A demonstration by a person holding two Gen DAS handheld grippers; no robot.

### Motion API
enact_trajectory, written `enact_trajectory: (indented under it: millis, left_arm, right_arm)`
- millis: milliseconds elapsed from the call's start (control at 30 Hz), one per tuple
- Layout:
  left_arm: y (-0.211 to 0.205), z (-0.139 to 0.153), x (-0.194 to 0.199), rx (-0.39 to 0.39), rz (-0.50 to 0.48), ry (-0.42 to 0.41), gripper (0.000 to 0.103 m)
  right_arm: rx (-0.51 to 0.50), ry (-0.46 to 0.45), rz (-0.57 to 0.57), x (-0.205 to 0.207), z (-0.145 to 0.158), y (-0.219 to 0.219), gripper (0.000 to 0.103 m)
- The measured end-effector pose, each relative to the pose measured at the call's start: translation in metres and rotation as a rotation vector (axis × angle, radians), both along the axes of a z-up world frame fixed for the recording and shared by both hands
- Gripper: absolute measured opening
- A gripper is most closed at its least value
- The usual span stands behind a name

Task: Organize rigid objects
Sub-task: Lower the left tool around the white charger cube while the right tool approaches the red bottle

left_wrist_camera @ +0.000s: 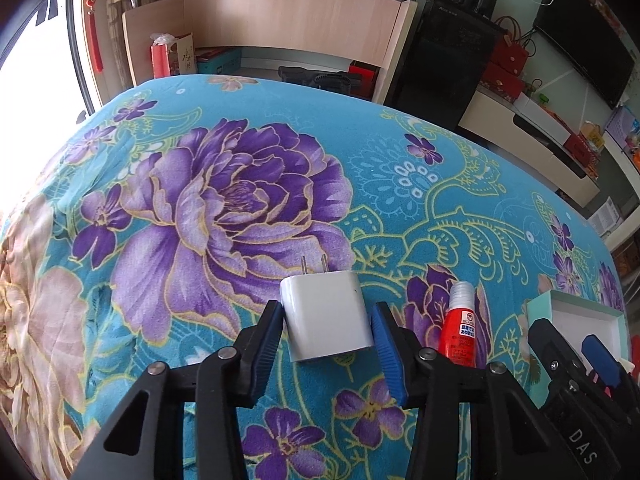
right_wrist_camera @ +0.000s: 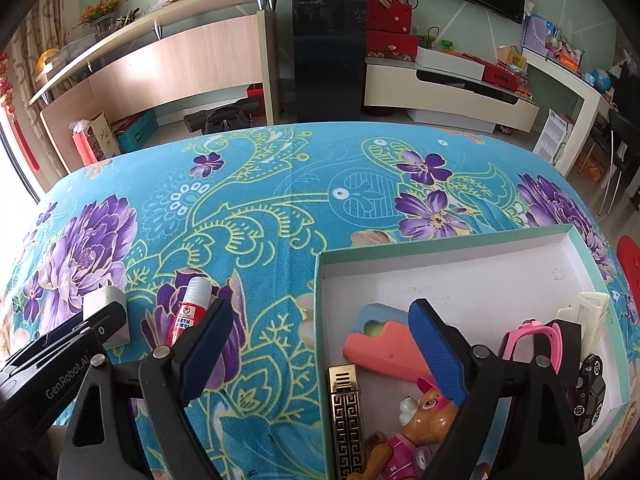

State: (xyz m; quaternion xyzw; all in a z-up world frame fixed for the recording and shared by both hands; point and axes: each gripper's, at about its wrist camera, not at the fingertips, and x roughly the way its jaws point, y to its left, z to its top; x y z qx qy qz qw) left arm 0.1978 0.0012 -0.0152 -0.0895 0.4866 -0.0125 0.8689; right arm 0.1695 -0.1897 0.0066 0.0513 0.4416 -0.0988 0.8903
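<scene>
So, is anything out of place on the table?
Yes. The white charger, held in the left tongs, and the red glue bottle lying beside it are outside the box, where the other items already sit.

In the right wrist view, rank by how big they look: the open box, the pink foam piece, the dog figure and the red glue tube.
1. open box, clearly largest.
2-3. pink foam piece and dog figure: similar, both partly hidden, and the figure sits nearer the camera, so unranked.
4. red glue tube, smallest, though partly hidden.
</scene>
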Motion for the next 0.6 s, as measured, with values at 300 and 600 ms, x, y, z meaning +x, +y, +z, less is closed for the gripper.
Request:
enact_trajectory:
  millis: [300,600]
  left_arm:
    - [0.033,-0.004,-0.016,0.032,0.091,0.031,0.049]
    - [0.054,-0.006,-0.025,0.036,0.148,0.055,0.049]
  right_arm:
    - [-0.020,-0.025,0.081,0.001,0.001,0.025,0.090]
    - [-0.033,-0.026,0.169,0.003,-0.004,0.052,0.090]
